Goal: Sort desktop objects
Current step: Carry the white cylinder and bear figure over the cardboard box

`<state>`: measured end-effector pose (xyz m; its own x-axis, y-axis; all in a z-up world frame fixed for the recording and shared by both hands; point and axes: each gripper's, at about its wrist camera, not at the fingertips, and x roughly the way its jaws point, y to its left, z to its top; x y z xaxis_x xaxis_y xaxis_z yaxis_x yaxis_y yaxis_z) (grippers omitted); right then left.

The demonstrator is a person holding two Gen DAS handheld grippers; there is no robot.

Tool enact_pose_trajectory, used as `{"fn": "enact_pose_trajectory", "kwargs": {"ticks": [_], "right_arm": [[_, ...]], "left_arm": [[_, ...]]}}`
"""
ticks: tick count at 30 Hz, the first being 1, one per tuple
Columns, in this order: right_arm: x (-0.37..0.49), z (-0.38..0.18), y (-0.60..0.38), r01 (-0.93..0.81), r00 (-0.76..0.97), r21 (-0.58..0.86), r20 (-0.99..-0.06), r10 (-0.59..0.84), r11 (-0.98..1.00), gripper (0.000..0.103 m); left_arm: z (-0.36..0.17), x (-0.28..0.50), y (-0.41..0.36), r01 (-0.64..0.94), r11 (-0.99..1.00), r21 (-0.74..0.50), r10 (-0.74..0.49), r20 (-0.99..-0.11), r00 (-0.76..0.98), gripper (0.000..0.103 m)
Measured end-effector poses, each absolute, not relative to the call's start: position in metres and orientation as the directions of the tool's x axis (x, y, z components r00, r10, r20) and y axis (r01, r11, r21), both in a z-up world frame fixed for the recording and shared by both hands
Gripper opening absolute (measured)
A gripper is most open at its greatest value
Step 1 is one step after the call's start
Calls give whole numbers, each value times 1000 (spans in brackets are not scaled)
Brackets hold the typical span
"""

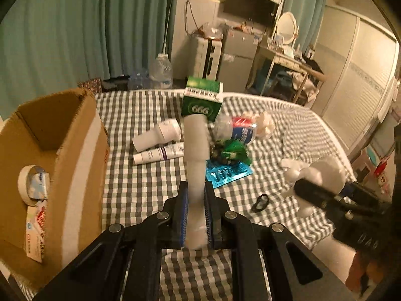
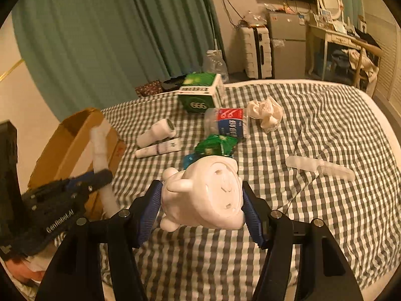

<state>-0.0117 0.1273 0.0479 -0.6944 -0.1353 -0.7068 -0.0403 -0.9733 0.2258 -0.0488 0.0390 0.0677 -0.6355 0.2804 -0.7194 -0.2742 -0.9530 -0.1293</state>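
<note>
Both grippers are carrying loads: left gripper [image 1: 195,215] pinching a white tube [image 1: 196,150], right gripper [image 2: 200,207] clamping a white figurine [image 2: 205,195] (box [image 1: 62,150] drop-off likely pending).

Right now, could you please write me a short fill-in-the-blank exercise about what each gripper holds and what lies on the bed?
1. The left gripper is shut on a white ____.
2. The right gripper is shut on a white ____ figurine.
3. The comb lies on the ____ bedsheet.
4. The tape roll sits inside the ____ box.

Missing words: tube; pig; checked; cardboard
</note>
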Motion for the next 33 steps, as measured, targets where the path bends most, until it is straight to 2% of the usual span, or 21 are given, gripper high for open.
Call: {"fn": "enact_pose_trajectory", "kwargs": {"ticks": [16,22,25,33], "right_arm": [[19,113,31,154,-751,103,-634,-184,-983,61],[6,124,-12,245,-731,109,-632,-258,-963,61],[-6,129,-31,281,-721,115,-630,-289,-953,61],[-52,131,-76,333,-690,165,-628,-359,-928,61]], "left_arm": [[139,-28,-51,-142,-976,-164,215,-626,-750,12],[154,-33,-93,-112,-979,-169,194,-626,-755,12],[155,-38,-116,-87,-988,-125,148,-639,-755,12],[128,-54,-178,4,-995,-104,69,-689,-721,12]]}}
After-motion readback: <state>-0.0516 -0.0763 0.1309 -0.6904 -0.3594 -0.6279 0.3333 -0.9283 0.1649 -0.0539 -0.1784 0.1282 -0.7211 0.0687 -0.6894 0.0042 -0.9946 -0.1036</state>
